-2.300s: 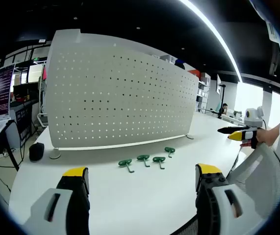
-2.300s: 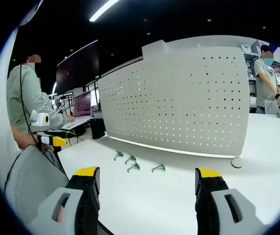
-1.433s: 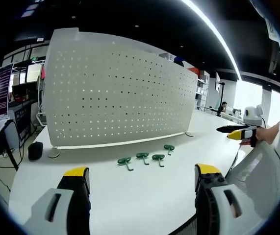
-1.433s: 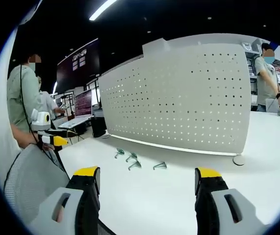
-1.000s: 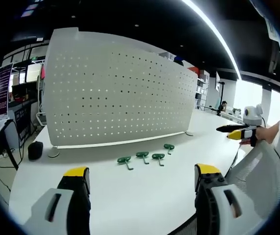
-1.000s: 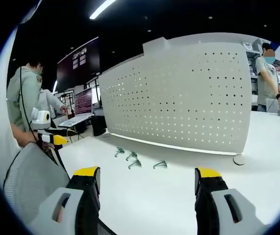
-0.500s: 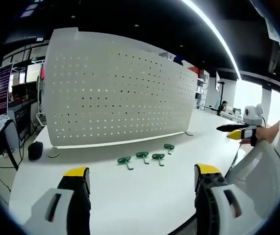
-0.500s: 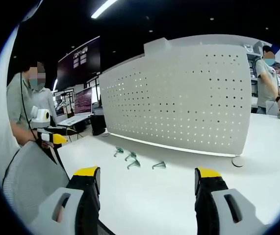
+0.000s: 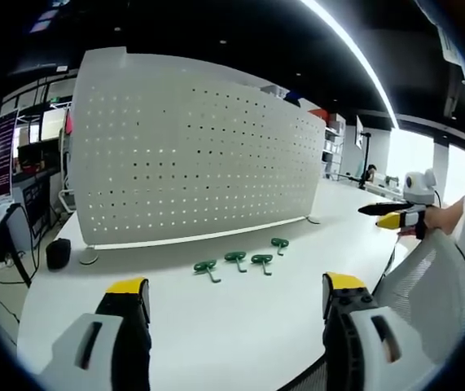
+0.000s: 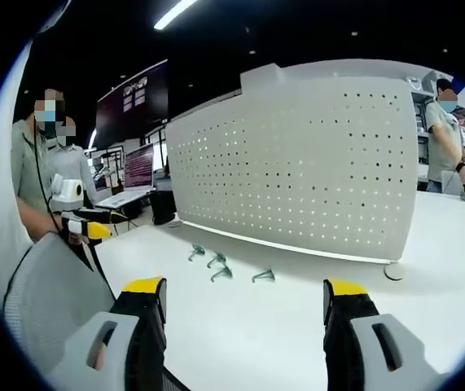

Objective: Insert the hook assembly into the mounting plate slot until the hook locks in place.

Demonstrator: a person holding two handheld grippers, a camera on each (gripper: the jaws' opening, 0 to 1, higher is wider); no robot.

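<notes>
4 green plastic hooks [image 9: 236,262] lie in a row on the white table [image 9: 216,318], near the foot of the upright white perforated metal mounting plate [image 9: 191,159]. The left gripper [image 9: 236,305] and right gripper [image 10: 244,305] hover wide open, empty.

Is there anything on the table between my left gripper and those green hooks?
Nothing visible. The open left gripper faces bare white table up to the four green hooks, which lie in a row before the pegboard.
</notes>
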